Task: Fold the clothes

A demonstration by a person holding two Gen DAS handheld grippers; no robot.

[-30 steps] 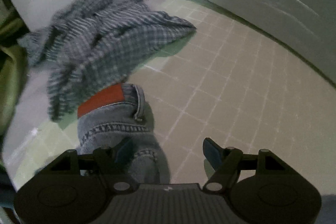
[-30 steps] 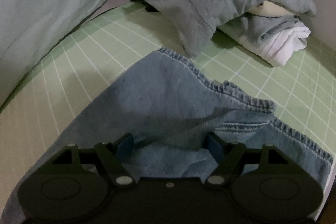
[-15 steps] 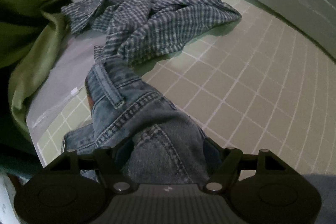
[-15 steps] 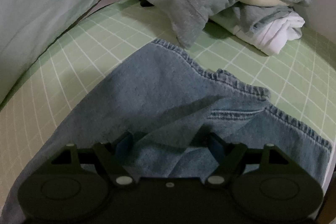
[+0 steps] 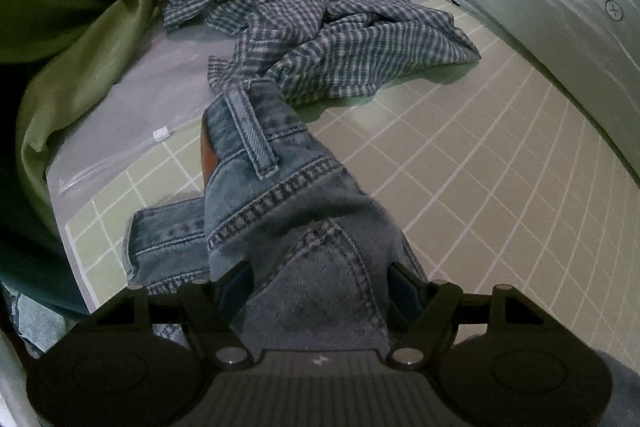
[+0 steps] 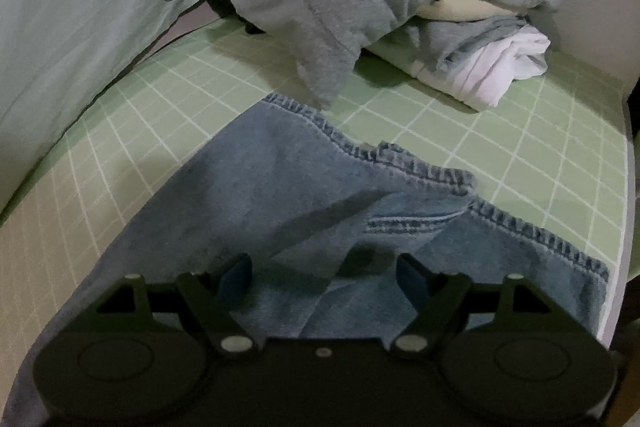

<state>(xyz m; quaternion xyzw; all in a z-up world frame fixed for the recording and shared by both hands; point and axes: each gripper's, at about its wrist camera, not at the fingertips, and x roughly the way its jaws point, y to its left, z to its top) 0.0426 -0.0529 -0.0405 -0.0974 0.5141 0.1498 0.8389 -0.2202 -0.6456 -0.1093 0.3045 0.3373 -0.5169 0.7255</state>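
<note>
Jeans [image 5: 280,211] lie across the green grid mat [image 5: 460,167], waistband end toward its left edge, hems toward the right near a folded stack [image 6: 480,67]. A second ago the left gripper [image 5: 320,287] saw the waistband bunched to one side with a red patch showing; now the view has swung so the denim runs straight up between its fingers, belt loop [image 5: 250,131] pointing at the checked shirt [image 5: 320,27] heaped at the far left corner. Denim fills the wide gap there and looks clamped — a thick bunch of waistband. The right gripper [image 6: 324,279] has barely shifted; its jaws stand wide over the leg [image 6: 260,187], and whether they pinch the cloth I cannot tell. My reading — the left end has been squared up, ready for the first fold.
</note>
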